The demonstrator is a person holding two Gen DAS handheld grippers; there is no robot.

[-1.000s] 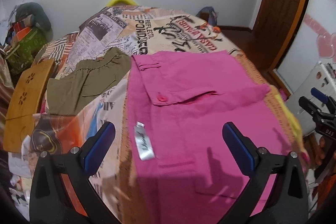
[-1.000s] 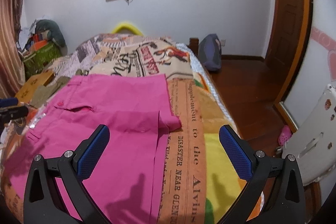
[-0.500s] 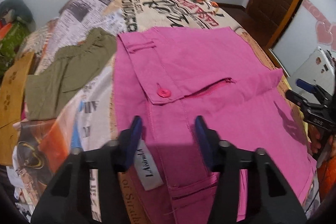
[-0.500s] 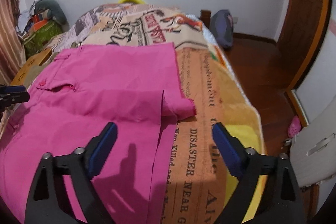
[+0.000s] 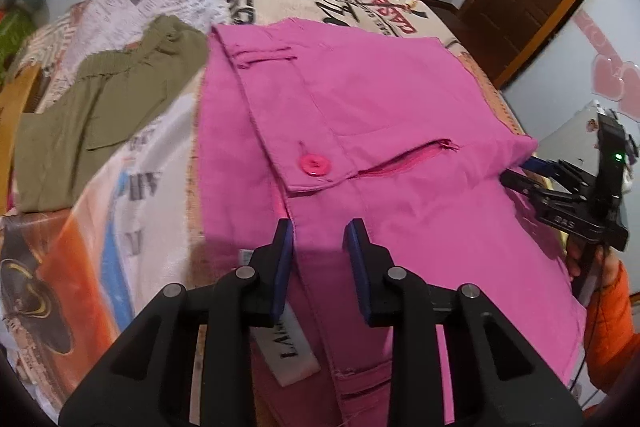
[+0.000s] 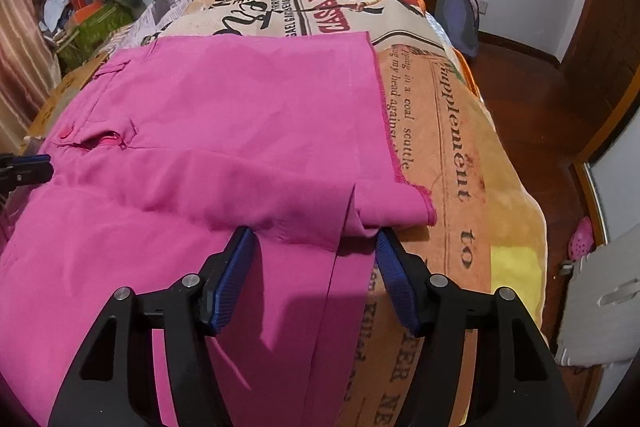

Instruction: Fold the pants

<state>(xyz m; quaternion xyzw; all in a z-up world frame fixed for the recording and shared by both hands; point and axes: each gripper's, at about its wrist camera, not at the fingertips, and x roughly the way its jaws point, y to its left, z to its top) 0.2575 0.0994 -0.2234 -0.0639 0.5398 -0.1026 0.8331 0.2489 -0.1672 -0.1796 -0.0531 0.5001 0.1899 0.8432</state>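
Bedspread (image 6: 460, 155) unchanged; both grippers narrowed, perhaps pinching pink pants (image 5: 400, 115)

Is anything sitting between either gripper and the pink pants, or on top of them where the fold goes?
Nothing visible. The left gripper is at the pink pants waistband, the right gripper at the hem. The olive garment lies beside them on the bedspread, not on them.

The pink pants (image 5: 400, 99) are matt woven cloth with a glossy plastic button (image 5: 315, 164). The blanket (image 6: 460, 131) looks soft, fleecy. Ribbed blue pads (image 6: 390, 259) line matt black plastic grippers.
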